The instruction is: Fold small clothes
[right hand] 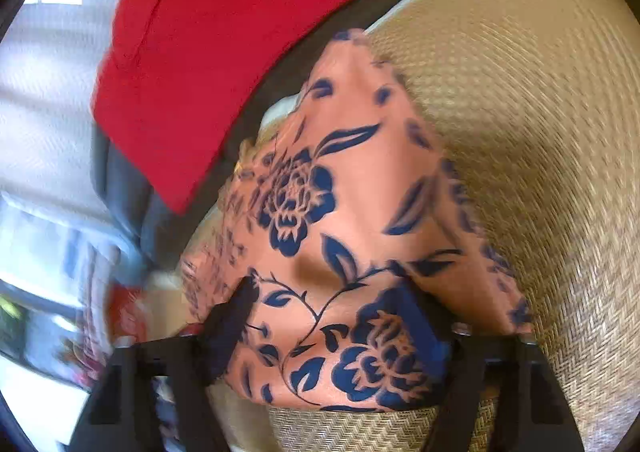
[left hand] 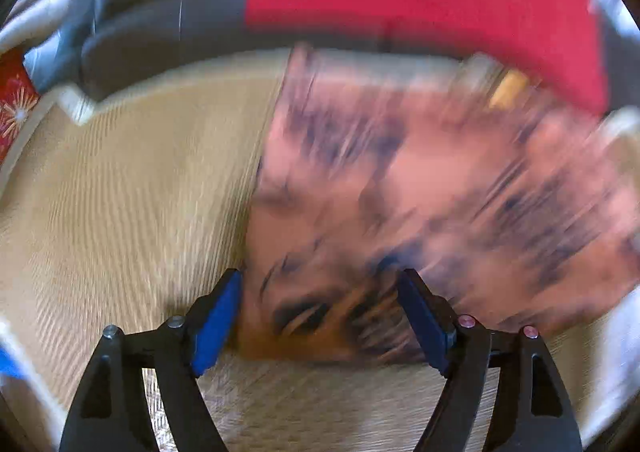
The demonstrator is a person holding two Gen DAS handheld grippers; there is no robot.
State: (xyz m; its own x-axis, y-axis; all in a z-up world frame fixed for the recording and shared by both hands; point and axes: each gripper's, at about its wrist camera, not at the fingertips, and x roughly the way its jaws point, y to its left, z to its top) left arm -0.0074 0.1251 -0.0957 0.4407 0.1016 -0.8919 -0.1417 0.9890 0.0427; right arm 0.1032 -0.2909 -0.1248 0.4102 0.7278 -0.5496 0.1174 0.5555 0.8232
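While the floral cloth [right hand: 352,236] lies bunched on the woven mat [right hand: 540,172], both the left gripper [left hand: 320,316] and right gripper [right hand: 328,316] stand wide, gripping nothing; folding looks unfinished.

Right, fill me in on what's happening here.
A person is folding a small pink cloth with dark blue flowers on a woven mat, holding a two-finger tool in each hand. Both the left tool and right tool stand open, straddling the cloth's near edge without pinching it. A red cloth lies beyond. The left view is blurred.
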